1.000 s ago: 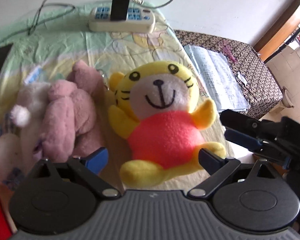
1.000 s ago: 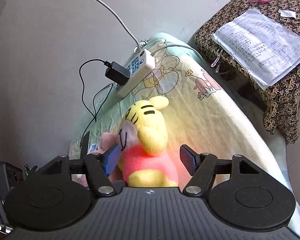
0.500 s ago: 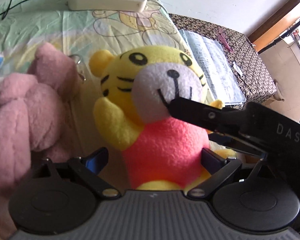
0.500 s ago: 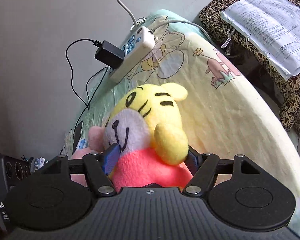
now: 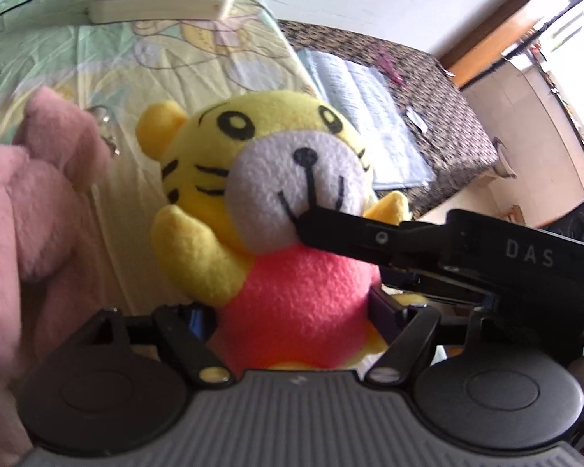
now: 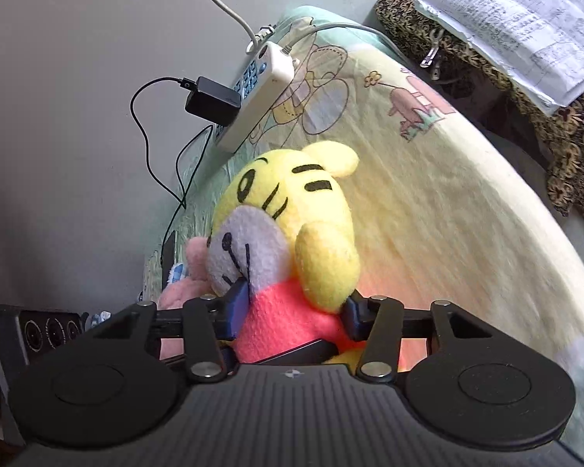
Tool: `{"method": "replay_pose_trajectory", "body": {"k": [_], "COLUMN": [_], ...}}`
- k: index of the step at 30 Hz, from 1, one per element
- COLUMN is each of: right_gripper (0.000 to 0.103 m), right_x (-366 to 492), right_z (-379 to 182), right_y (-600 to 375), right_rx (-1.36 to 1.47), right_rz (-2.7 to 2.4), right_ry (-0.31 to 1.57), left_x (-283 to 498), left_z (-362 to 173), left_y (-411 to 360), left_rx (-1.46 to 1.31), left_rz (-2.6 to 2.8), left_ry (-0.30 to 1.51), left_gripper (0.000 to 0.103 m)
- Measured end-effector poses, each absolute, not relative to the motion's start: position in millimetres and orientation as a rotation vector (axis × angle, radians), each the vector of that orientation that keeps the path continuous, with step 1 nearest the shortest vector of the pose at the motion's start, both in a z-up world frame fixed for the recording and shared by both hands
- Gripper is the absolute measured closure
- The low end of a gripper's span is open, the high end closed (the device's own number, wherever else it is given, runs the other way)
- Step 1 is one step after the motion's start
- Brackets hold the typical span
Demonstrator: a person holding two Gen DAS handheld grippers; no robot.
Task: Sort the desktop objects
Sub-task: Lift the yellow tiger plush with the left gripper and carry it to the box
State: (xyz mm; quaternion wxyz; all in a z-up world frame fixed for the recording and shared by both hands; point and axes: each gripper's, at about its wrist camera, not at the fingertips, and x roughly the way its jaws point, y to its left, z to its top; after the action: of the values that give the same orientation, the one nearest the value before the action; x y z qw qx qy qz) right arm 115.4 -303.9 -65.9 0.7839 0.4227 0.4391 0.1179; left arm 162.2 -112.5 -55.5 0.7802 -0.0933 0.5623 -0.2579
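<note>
We work over a table under a pale green and yellow cartoon-print cloth (image 6: pixel 447 210), soft ground that lets toys slump. The task's thing, a yellow plush tiger in a red shirt (image 5: pixel 288 210), sits upright near the cloth's right edge, just beside a pink plush animal (image 5: pixel 39 202). Our right gripper (image 6: pixel 296 311) is closed on the tiger's torso under its arm and chin, likely because the narrow waist gives firmer purchase than the round head. Our left gripper (image 5: pixel 288 317) brackets the belly, pads against the fleece; we cannot tell whether it squeezes. Farther back lies a white power strip (image 6: pixel 259 95).
</note>
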Motion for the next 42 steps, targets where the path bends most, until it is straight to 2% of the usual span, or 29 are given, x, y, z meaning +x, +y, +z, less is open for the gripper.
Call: {"method": "replay_pose_trajectory", "body": {"k": [15, 23, 30, 42], "right_gripper": [0.052, 0.052, 0.052, 0.052], "right_x": [33, -4, -21, -37], "right_z": [-47, -34, -14, 48], "right_y": [-304, -289, -254, -144], "right_rx": [0.921, 0.904, 0.862, 0.747], "right_rz": [0.235, 0.272, 0.299, 0.395], "right_ry": [1.024, 1.021, 1.022, 0.920], "left_x": [77, 30, 6, -20], "left_z": [-35, -19, 1, 54], "left_y": [-119, -106, -64, 55], "left_rx": [-0.075, -0.008, -0.025, -0.032], "left_rz": [-0.674, -0.707, -0.725, -0.726], "left_ry": [1.239, 1.184, 1.132, 0.980], "left_gripper": [0.026, 0.026, 0.026, 0.026]}}
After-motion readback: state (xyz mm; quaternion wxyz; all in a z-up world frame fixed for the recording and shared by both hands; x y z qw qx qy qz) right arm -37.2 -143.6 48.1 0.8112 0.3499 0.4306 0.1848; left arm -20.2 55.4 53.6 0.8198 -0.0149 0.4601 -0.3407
